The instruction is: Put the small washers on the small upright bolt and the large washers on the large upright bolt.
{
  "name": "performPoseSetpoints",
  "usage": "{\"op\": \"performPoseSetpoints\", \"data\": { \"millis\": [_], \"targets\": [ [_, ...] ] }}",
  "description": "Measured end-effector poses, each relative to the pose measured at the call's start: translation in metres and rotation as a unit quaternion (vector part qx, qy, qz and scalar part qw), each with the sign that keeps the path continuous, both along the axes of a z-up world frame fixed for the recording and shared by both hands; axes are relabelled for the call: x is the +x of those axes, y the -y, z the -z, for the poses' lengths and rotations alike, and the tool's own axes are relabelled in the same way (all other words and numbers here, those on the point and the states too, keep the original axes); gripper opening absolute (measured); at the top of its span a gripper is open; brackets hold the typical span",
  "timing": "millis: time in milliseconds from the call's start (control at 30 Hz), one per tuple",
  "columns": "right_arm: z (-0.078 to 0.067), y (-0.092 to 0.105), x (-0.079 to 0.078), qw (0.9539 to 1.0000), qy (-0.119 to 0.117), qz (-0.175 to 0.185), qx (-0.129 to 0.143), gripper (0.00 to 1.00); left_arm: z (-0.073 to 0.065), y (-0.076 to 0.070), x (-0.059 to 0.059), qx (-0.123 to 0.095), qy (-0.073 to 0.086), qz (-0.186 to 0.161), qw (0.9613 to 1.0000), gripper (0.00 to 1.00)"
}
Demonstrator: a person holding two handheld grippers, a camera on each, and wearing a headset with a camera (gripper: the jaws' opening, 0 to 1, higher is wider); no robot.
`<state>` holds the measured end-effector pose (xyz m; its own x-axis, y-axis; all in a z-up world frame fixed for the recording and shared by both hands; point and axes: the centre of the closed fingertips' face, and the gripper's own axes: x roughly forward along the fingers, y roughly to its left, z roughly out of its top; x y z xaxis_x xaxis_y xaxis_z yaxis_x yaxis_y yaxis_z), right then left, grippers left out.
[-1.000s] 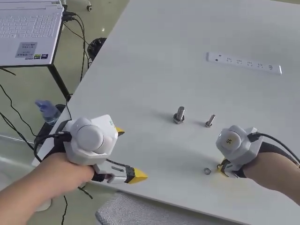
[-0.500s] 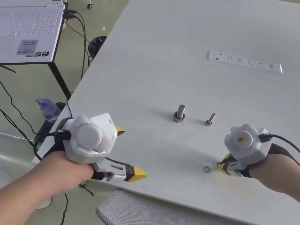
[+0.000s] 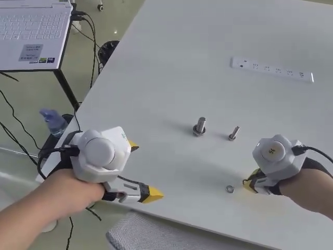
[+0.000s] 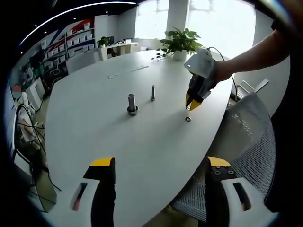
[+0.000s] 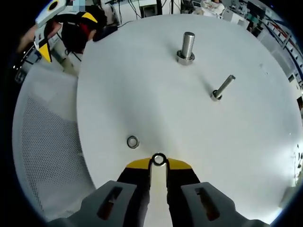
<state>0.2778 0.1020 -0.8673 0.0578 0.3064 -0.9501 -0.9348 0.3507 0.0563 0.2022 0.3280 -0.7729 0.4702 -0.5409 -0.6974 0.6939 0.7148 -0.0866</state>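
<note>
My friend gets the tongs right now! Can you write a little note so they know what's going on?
Left tongs: open and empty, over the near edge of the white table.
Right tongs: shut on a silver metal washer, low over the table.
A loose silver washer lies flat just beside them.
Large upright steel bolt and small upright steel bolt stand farther in, apart.
Done: one washer is in the tongs; the small bolt's shaft looks bare.
Left: judge the held washer's size, drop it on the matching bolt, then fetch the loose one.
</note>
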Motion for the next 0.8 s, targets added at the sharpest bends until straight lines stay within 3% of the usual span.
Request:
{"op": "performPoseSetpoints", "data": {
  "millis": [467,800],
  "targets": [
    [-0.023,0.002,0.022,0.9999,0.013,0.011,0.002,0.12,-0.004,0.000,0.005,0.001,0.006,0.003,1.0000,0.77],
    [-0.045,0.000,0.055,0.9993,0.032,0.018,0.006,0.11,-0.007,-0.001,0.006,0.002,0.010,0.003,0.9999,0.77]
  ]
}}
